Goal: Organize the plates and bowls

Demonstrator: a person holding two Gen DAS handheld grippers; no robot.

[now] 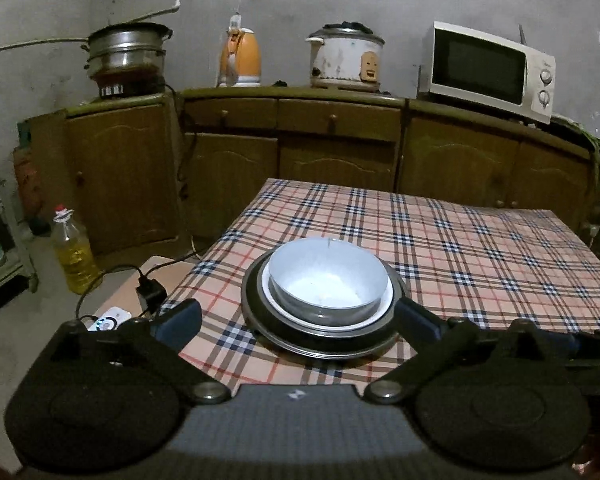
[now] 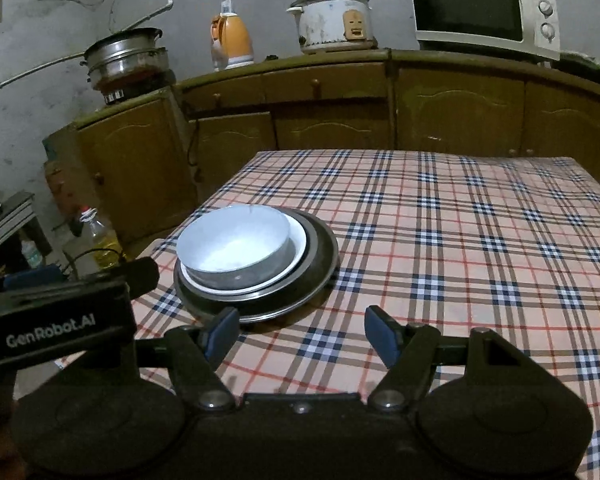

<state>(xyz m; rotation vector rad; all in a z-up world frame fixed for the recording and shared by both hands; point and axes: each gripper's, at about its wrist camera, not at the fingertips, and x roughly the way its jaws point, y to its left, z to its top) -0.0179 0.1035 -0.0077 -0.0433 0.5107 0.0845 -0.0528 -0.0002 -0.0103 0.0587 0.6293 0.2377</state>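
With both sets of jaws spread wide and nothing between them, the left gripper [image 1: 298, 318] hangs just short of the stack and the right gripper [image 2: 300, 330] sits beside it over the checked tablecloth [image 2: 460, 240]; the job looks about finished, as the bowl [image 1: 328, 278], seemingly empty, nests in a white plate [image 1: 385, 307] on a dark metal plate [image 1: 256, 312] at the table's near left, nothing else left loose

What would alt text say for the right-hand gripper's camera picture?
A grey metal bowl sits nested in a white plate on a dark round metal tray, all on a plaid-clothed table. The right gripper hangs open and empty just short of the stack, with the left gripper beside it.
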